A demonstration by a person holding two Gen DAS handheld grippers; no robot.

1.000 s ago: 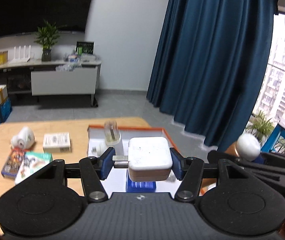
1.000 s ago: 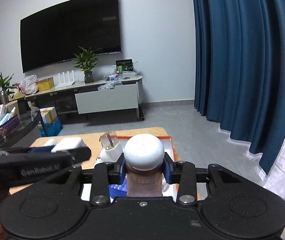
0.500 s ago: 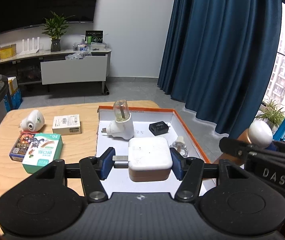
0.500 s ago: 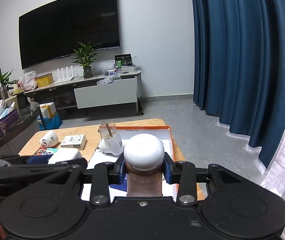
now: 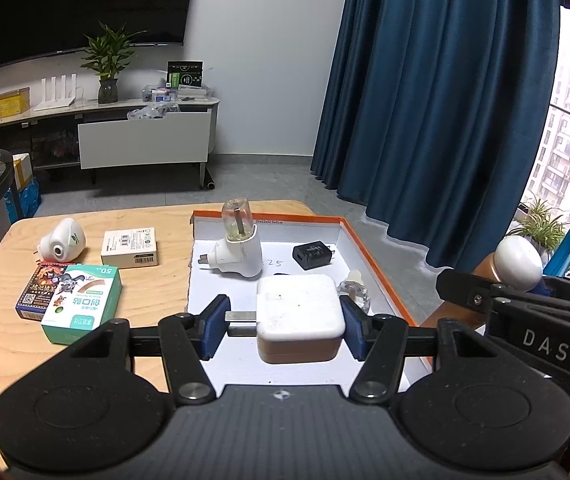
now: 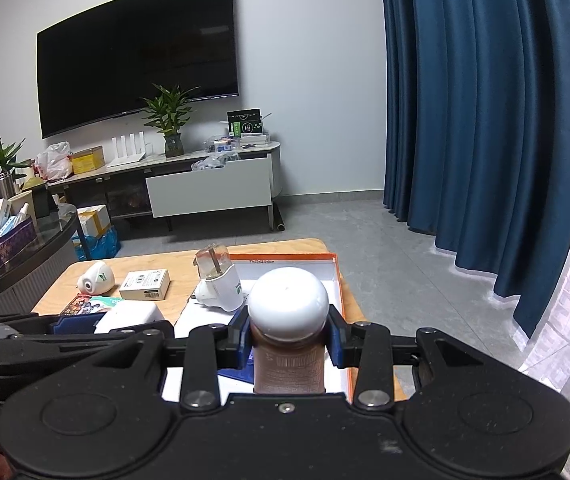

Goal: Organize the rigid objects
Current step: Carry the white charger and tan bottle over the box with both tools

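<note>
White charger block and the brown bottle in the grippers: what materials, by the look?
White charger block: apparently matte hard plastic, with a metal prong at its side. Brown bottle: probably translucent plastic, though glass is possible; its domed white cap looks like smooth plastic with a soft sheen.

Ahead of my jaws the white box floor [image 5: 245,364] lies bare. Farther in, the plug-in vaporiser [image 5: 241,254], black charger [image 5: 312,255] and small clear bottle [image 5: 355,290] block the way. The orange wall [image 5: 381,276] hems my right side.
</note>
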